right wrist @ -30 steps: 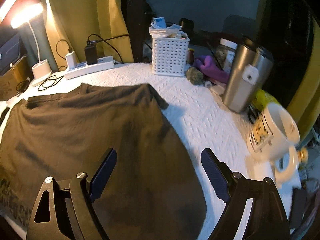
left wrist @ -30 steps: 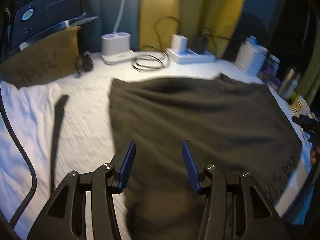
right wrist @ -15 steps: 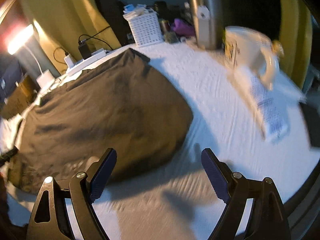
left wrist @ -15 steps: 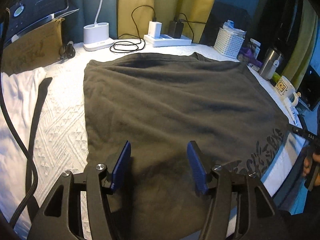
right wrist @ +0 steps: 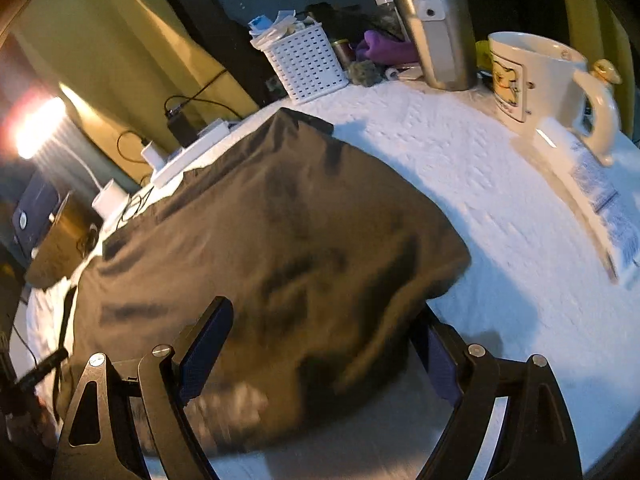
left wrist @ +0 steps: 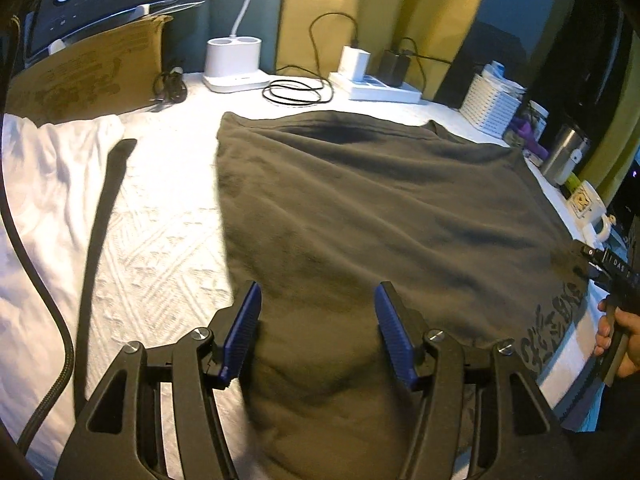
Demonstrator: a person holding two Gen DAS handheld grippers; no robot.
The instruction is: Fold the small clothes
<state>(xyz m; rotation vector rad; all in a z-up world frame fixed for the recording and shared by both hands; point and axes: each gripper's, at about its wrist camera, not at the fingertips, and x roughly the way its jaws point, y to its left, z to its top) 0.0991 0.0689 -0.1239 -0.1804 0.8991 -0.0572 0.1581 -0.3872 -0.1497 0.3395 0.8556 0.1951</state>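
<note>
A dark olive-grey garment (left wrist: 380,208) lies spread flat on the white textured table cover (left wrist: 160,240), with pale print near its right hem. My left gripper (left wrist: 318,332) is open above the garment's near edge; its blue pads (left wrist: 244,332) straddle the cloth without pressing it. In the right wrist view the same garment (right wrist: 280,240) bulges at a rounded corner. My right gripper (right wrist: 320,354) stands wide open around that corner, and the cloth overlaps its right finger. The right gripper's tip (left wrist: 612,276) and a hand (left wrist: 616,332) show at the left wrist view's right edge.
A white cloth (left wrist: 40,184), a black strap (left wrist: 100,240) and a thick cable (left wrist: 40,280) lie to the left. Cardboard box (left wrist: 92,72), lamp base (left wrist: 234,60) and power strip (left wrist: 376,86) line the back. A basket (right wrist: 308,60), steel tumbler (right wrist: 440,20), mug (right wrist: 540,80) and leaflet (right wrist: 600,200) stand right.
My left gripper's jaws widened a little and it shifted over the garment's near edge. The right gripper rolled and sank, so the garment's corner now lies between its fingers.
</note>
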